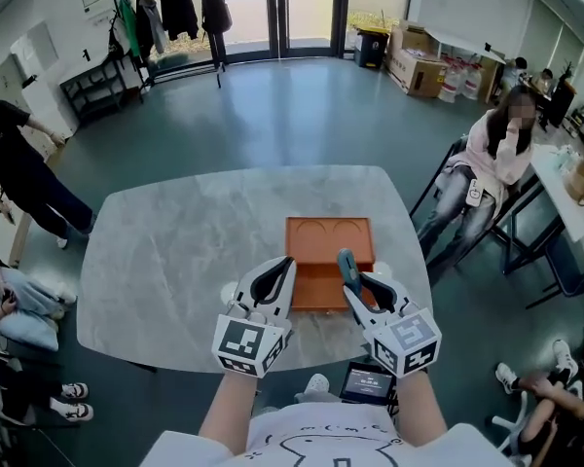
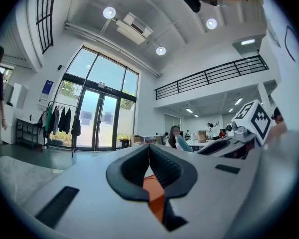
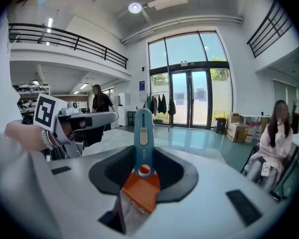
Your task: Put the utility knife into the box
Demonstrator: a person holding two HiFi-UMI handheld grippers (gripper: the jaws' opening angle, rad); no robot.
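A teal utility knife [image 1: 346, 266] stands upright between the jaws of my right gripper [image 1: 362, 288], which is shut on it. It hovers over the near right part of the orange box [image 1: 328, 241], an open shallow tray on the grey marble table [image 1: 175, 251]. In the right gripper view the utility knife [image 3: 143, 131] rises from my right gripper [image 3: 143, 156], with the orange box [image 3: 139, 193] below it. My left gripper [image 1: 288, 263] is beside the box's near left corner, jaws together and holding nothing. In the left gripper view, the left gripper [image 2: 149, 148] shows orange box [image 2: 154, 193] beneath it.
A small dark device [image 1: 368, 382] lies by the table's near edge. A seated person [image 1: 496, 149] and a desk are to the right of the table. Other people [image 1: 15, 178] are at the left. The marble top extends left of the box.
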